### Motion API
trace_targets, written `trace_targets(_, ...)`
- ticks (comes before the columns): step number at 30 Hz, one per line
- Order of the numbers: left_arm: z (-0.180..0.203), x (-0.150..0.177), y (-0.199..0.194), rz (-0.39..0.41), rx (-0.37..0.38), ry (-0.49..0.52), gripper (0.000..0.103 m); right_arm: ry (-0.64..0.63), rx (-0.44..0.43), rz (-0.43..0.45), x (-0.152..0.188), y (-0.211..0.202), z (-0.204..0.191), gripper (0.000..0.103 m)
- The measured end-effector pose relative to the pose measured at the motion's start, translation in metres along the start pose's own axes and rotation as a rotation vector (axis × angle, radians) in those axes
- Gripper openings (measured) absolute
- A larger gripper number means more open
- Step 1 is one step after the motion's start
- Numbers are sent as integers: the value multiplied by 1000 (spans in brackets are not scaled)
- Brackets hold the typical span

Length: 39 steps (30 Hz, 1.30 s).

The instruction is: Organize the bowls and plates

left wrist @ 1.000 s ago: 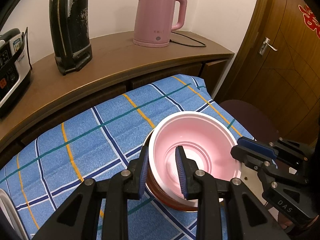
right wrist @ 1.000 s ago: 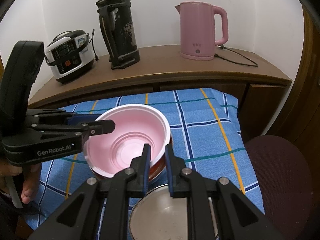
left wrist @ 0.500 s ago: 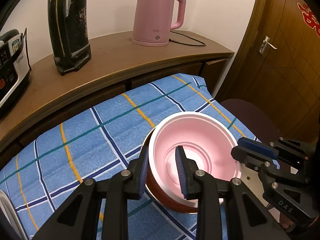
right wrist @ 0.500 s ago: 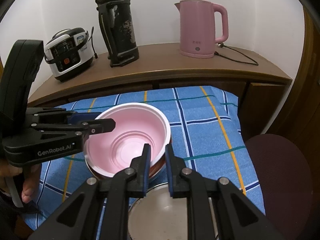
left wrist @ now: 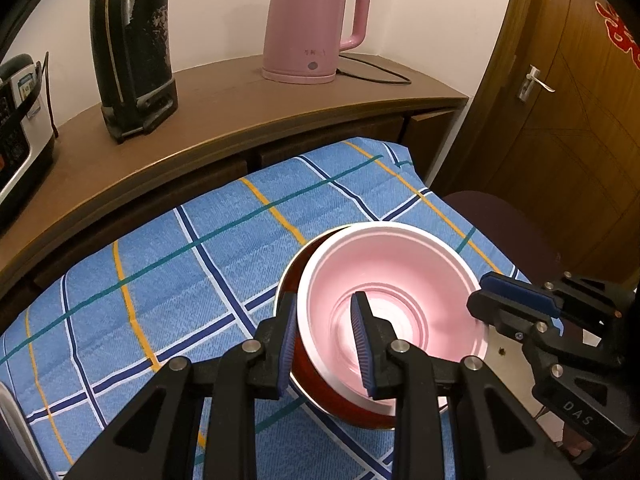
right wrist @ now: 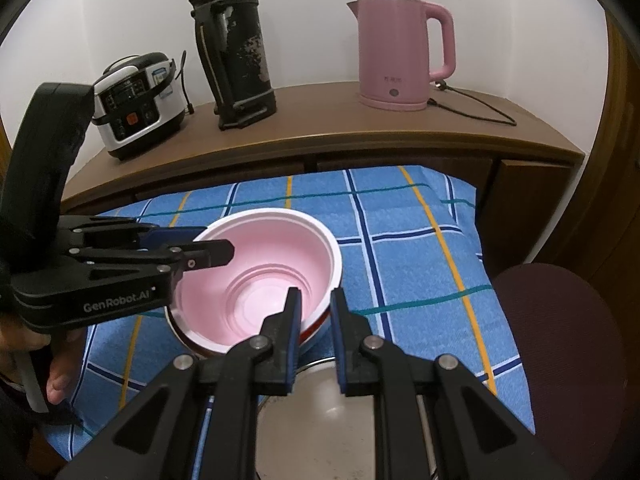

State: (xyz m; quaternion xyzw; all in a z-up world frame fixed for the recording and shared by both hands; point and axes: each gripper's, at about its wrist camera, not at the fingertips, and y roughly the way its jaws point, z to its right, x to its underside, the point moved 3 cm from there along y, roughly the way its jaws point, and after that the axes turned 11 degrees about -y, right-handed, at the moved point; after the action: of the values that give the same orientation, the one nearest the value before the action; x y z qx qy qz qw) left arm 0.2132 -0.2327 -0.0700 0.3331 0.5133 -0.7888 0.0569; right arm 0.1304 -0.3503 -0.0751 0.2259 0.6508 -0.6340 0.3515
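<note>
Pink bowl (left wrist: 394,312) nested in red bowl (left wrist: 344,400), mostly hidden beneath, on blue checked cloth (left wrist: 168,280). Left gripper (left wrist: 326,332) jaws clamped on pink bowl's near rim. Right gripper (right wrist: 314,320) jaws clamped on opposite rim. Steel bowl (right wrist: 320,420) below, half cut off by frame.

Each camera sat just behind its own jaws, looking forward and steeply down along them at close range. The left view faced right of the counter, toward the door (left wrist: 560,120); the right view faced the counter (right wrist: 320,136) squarely. Both shared the pink bowl (left wrist: 392,280) (right wrist: 272,264) ahead of the jaws, the checked cloth (left wrist: 180,264) (right wrist: 412,240) and the kettle (left wrist: 312,28) (right wrist: 400,52) — and each caught the other gripper from the side.
</note>
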Motion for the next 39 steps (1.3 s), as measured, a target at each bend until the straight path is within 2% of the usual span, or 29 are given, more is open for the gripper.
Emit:
trace_targets(21,2,2,1,12,-19,17,29,0,0,1,1,0,-1,15)
trace_targets(39,7,3,2,49,-69,70,30,1,0,1,1,-1,-2,15)
